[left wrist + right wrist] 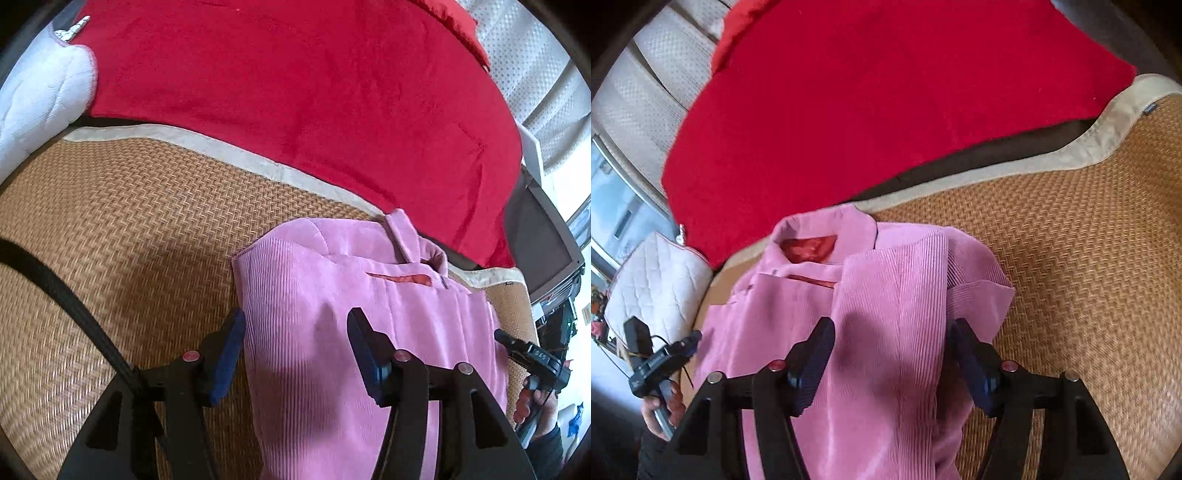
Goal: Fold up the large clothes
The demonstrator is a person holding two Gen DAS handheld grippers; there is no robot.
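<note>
A pink corduroy jacket [303,280] with a red lining lies on the woven mat, collar at the far end and its sides folded inward. My left gripper [295,314] hovers over the jacket's left edge, open, with nothing pinched between its blue pads. In the right wrist view the same jacket [886,280] lies under my right gripper [893,325], which is also open, its fingers apart above the folded right side and sleeve. Each view catches the other gripper at its edge, held in a hand: the right gripper [524,350] and the left gripper [665,354].
The woven straw mat [129,221] with a beige border covers the bed. A red blanket [295,92] lies beyond the jacket. A white quilted cushion [40,96] sits at the far left, a padded beige headboard [646,74] behind. A black strap [66,299] crosses the mat.
</note>
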